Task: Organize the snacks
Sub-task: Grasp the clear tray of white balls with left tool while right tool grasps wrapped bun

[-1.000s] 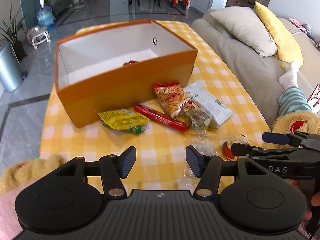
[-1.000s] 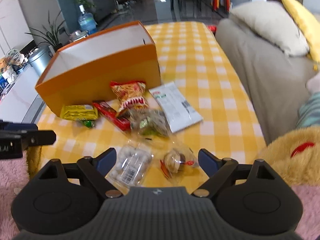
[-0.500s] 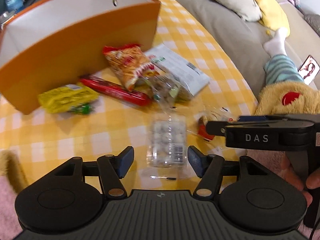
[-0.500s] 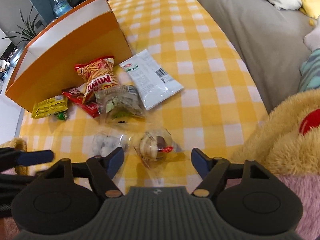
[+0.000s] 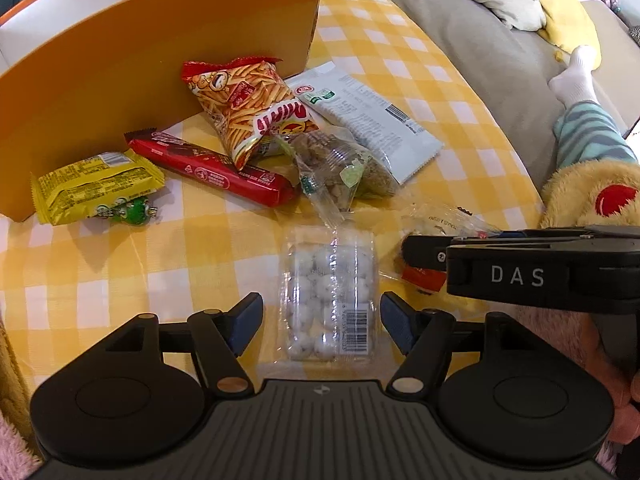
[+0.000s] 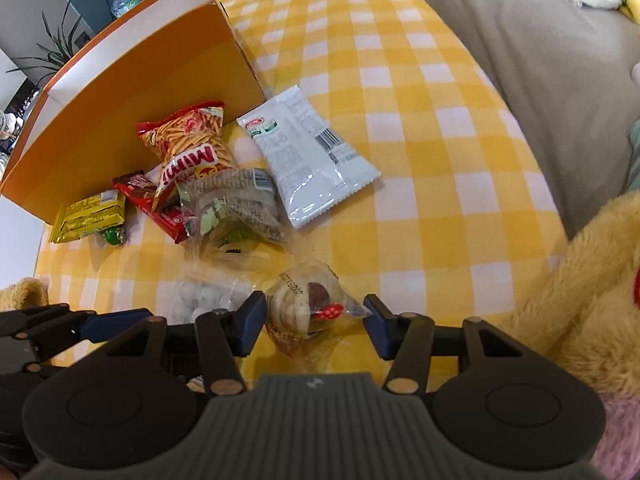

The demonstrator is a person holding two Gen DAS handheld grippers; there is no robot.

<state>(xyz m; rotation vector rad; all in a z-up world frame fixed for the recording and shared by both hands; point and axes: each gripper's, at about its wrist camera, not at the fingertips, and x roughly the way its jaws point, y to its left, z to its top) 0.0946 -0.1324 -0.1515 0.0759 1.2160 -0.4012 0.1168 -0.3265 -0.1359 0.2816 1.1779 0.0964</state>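
**Both jaws down over the near snacks**

The clear plastic tray of white round sweets (image 5: 331, 299) lies on the yellow-and-white checked desk (image 6: 400, 160), between the spread blue pads of my left gripper (image 5: 322, 322); the jaws stand wide and neither pad touches it. My right gripper (image 6: 314, 328) is likewise wide open around the clear-wrapped round pastry with a red tag (image 6: 304, 312), the left pad just beside the wrap, nothing clamped.

The left view shows the tray's barcode and my right gripper from the side, hiding most of the pastry. The right view shows the pastry whole, and the tray only partly, behind my left pad.

Farther off lie the clear bag of brown snacks (image 5: 344, 168), the red-and-orange bag of potato sticks (image 5: 244, 108), the white flat packet (image 5: 368, 120), the long red bar (image 5: 212, 170) and the yellow packet (image 5: 96, 188), all against the orange cardboard box (image 5: 140, 64).

A second ago both grippers sat higher and farther back; now each snack lies between its jaws.
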